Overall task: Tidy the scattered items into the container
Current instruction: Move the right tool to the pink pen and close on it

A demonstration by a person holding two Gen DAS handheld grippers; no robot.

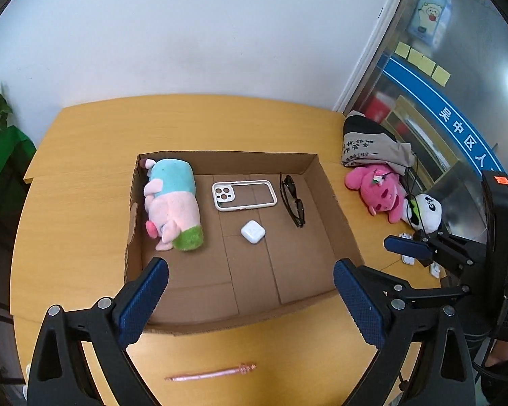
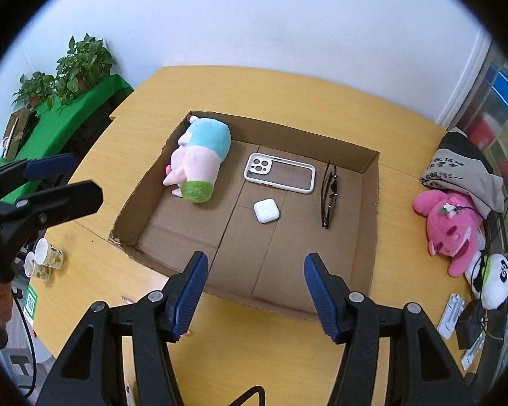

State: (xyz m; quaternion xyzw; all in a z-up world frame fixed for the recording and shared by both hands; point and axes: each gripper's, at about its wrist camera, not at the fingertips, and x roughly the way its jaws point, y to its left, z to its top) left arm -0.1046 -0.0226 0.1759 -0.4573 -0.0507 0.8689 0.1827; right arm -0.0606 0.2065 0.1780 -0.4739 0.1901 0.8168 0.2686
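The one loose item plainly left on the wooden table point(image 1: 84, 237) near the grippers is the pink pen point(image 1: 210, 372), a slim rose-coloured stick with a small ornamental end, lying flat and roughly crosswise just in front of the cardboard box point(image 1: 342, 223). It should be very light and stiff, but thin and probably smooth, so it may roll or twist out if pinched near an end; a grip across the middle of the barrel, with the pads square to its length, looks safest, and since it lies flush on the table the fingertips must come right down to the surface. The left gripper point(image 1: 250, 297) hovers with its jaws spread wide and nothing between them, over the near wall of the box; the pen sits below and nearer than the fingertips, between the two finger frames in that view, not yet within reach of the pads. The right gripper point(image 2: 255, 294) is likewise spread and empty, aimed into the box; in its view only a sliver of the pen shows by its left finger. Already inside the box lie a pastel plush toy point(image 1: 174, 203), a phone case point(image 1: 244, 196), a white earbud case point(image 1: 253, 231) and dark glasses point(image 1: 293, 199).
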